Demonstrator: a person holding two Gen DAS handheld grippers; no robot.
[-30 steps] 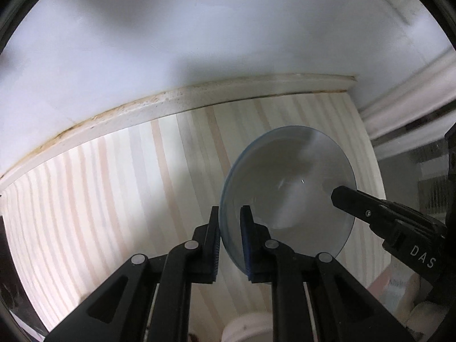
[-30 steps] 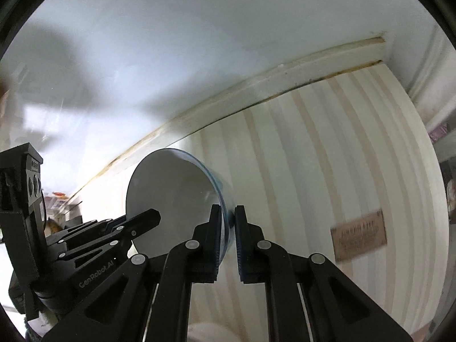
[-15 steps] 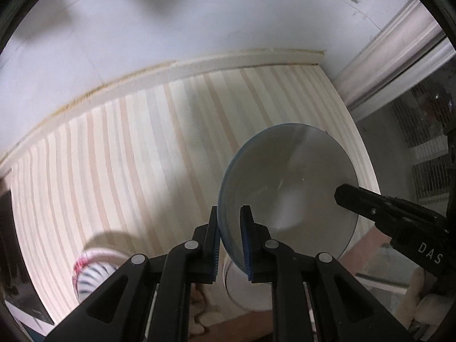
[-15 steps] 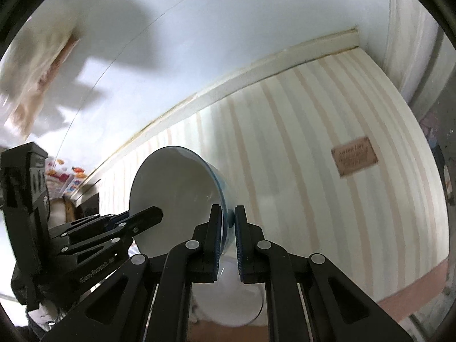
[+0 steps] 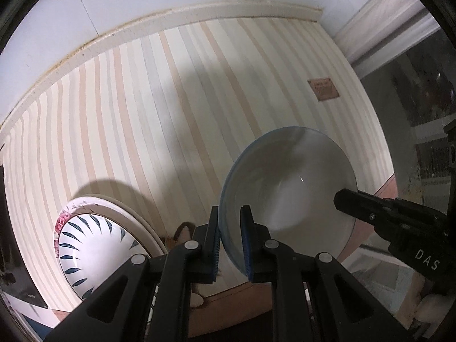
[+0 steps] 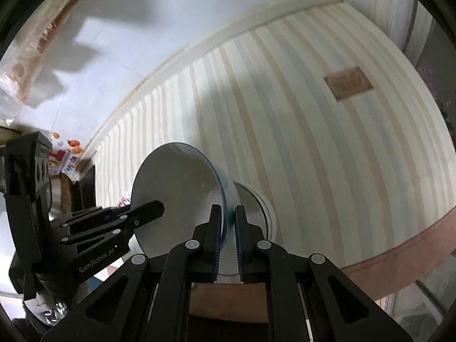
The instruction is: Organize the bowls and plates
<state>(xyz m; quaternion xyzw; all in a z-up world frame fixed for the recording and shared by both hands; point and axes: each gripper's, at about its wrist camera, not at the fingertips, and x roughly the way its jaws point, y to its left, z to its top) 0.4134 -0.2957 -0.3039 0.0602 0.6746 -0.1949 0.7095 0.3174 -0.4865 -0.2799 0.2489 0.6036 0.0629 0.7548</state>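
Carried between both grippers, the blue-rimmed bowl [image 5: 287, 193] has travelled from the wall edge of the striped tabletop [image 5: 159, 108] toward its near edge.

It hangs tilted above the near edge, the left gripper [image 5: 230, 239] clamped shut on one side of its rim and the right gripper [image 6: 227, 239] pinching the opposite side. Near the tabletop's left edge a leaf-patterned bowl [image 5: 94, 248] sits in a floral plate [image 5: 136, 219]; a white bowl [image 6: 256, 213] lies just below. Transport looks under way; next, probably level the bowl and lower it squarely for nesting.
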